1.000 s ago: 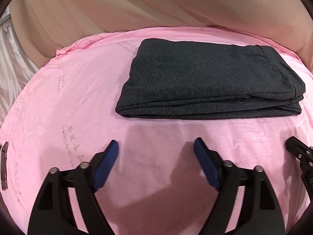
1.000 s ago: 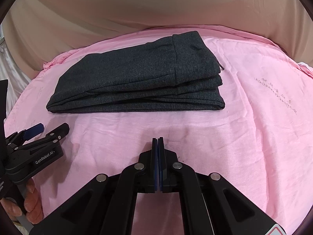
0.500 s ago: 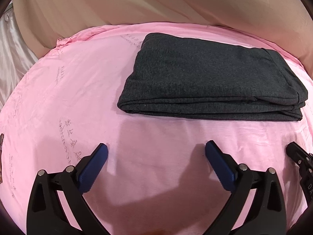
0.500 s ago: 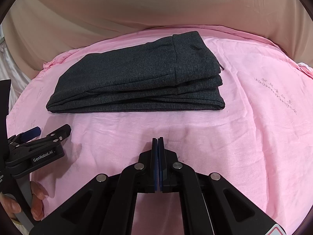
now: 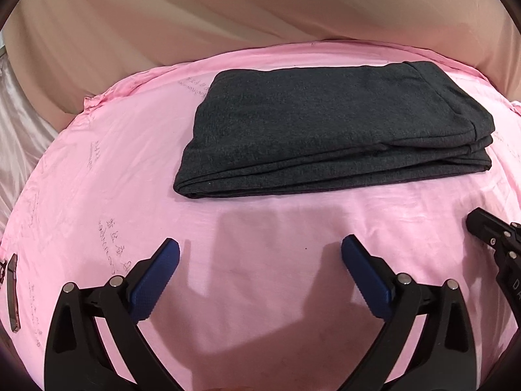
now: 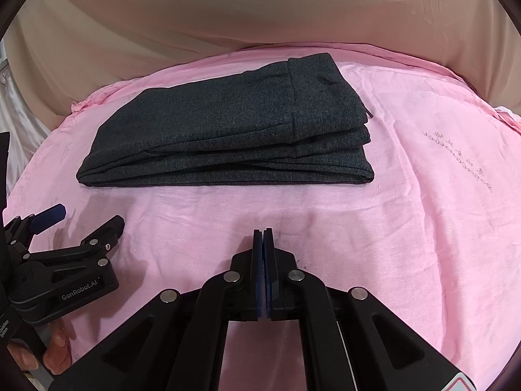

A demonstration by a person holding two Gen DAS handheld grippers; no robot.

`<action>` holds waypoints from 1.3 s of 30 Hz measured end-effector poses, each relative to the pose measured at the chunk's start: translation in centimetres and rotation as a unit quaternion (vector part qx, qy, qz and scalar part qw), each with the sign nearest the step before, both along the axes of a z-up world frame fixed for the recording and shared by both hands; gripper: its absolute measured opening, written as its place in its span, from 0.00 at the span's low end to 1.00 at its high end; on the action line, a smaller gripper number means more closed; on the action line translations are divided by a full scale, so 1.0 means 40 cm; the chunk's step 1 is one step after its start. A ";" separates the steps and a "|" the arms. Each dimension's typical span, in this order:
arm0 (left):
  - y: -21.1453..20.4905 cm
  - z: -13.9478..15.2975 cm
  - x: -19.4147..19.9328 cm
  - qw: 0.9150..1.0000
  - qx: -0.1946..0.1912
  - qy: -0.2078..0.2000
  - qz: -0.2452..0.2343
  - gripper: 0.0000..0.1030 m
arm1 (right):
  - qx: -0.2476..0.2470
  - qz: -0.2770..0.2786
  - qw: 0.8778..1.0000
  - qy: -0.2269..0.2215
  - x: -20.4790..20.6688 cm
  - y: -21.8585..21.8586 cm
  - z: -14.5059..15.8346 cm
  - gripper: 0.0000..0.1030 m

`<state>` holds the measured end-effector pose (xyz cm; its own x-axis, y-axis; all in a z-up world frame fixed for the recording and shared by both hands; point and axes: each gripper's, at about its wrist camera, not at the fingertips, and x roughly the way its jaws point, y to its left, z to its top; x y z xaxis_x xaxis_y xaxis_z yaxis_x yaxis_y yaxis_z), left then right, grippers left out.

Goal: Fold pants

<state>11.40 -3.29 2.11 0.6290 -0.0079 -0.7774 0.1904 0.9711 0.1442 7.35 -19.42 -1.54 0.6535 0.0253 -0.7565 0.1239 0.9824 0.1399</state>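
The dark grey pants (image 5: 332,127) lie folded in a flat stack on the pink sheet (image 5: 260,228), waistband to the right; they also show in the right wrist view (image 6: 228,133). My left gripper (image 5: 260,254) is open and empty, above the sheet just short of the stack's near edge. My right gripper (image 6: 263,234) is shut on nothing, also short of the stack. The left gripper shows at the left of the right wrist view (image 6: 81,228).
The pink sheet (image 6: 423,211) covers a rounded surface with beige cloth (image 5: 260,9) behind it. A dark flat object (image 5: 13,296) lies at the sheet's left edge. The right gripper's tip (image 5: 488,231) enters the left wrist view at right.
My left gripper has shifted left and turned, so the pants now sit further right in its view. Its jaws widened from a second ago. The right gripper stayed still and shut.
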 end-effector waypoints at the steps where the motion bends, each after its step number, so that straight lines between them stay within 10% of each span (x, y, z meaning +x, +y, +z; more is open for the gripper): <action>1: 0.002 -0.001 0.002 1.000 -0.004 0.005 0.001 0.95 | 0.001 0.000 1.000 0.000 0.000 0.001 0.000 0.02; 29: 0.029 -0.010 0.020 0.998 -0.042 0.041 0.010 0.95 | 0.000 0.000 1.000 0.000 0.000 0.002 0.001 0.02; 39: 0.012 0.012 -0.020 0.999 -0.031 -0.007 -0.001 0.95 | 0.003 0.000 1.000 0.000 0.000 0.000 0.000 0.02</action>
<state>10.60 -2.82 2.58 0.6401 -0.0570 -0.7662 0.1907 0.9778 0.0865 7.37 -19.41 -1.53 0.6537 0.0299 -0.7562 0.1248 0.9813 0.1467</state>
